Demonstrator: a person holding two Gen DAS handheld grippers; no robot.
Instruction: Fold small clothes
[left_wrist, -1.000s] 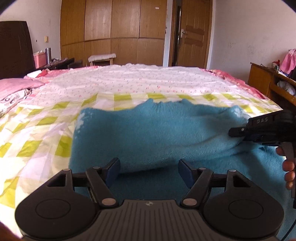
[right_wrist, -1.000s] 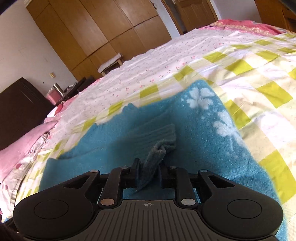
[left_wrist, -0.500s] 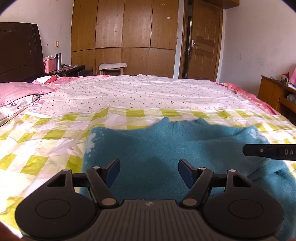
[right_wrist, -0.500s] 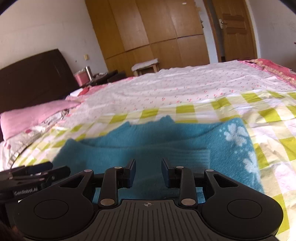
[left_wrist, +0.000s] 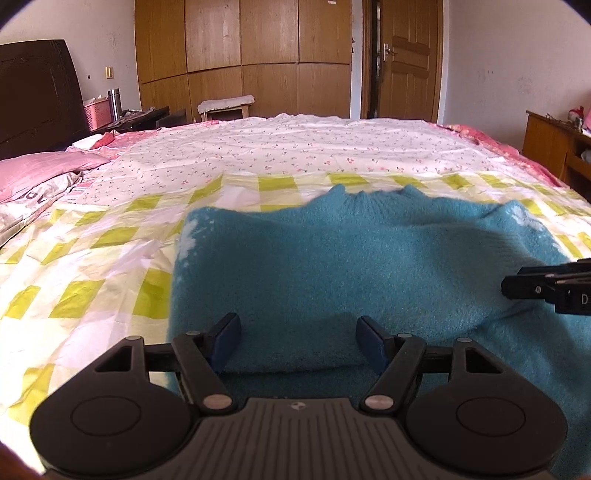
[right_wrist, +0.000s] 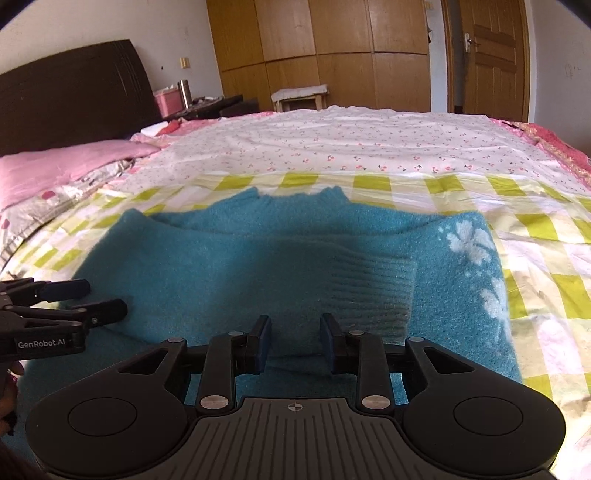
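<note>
A small teal knit sweater (left_wrist: 351, 266) lies flat on the bed, collar at the far side, both sleeves folded in across its body. It also shows in the right wrist view (right_wrist: 240, 266), where a ribbed cuff (right_wrist: 373, 288) lies on top and white flower prints mark its right edge. My left gripper (left_wrist: 297, 341) is open and empty, low over the sweater's near part. My right gripper (right_wrist: 293, 345) is open and empty above the near part, close to the cuff. Each gripper shows at the edge of the other's view.
The sweater rests on a yellow-checked cloth (left_wrist: 110, 251) over a floral bedsheet (left_wrist: 295, 144). Pink pillows (right_wrist: 62, 166) and a dark headboard (right_wrist: 70, 92) are at the left. Wooden wardrobes (left_wrist: 240, 55) and a door stand beyond. A wooden desk (left_wrist: 554, 144) is at right.
My right gripper let go of the sleeve cuff and opened; the cuff now lies flat on the sweater. Both grippers drew back and levelled out. The left stayed open.
</note>
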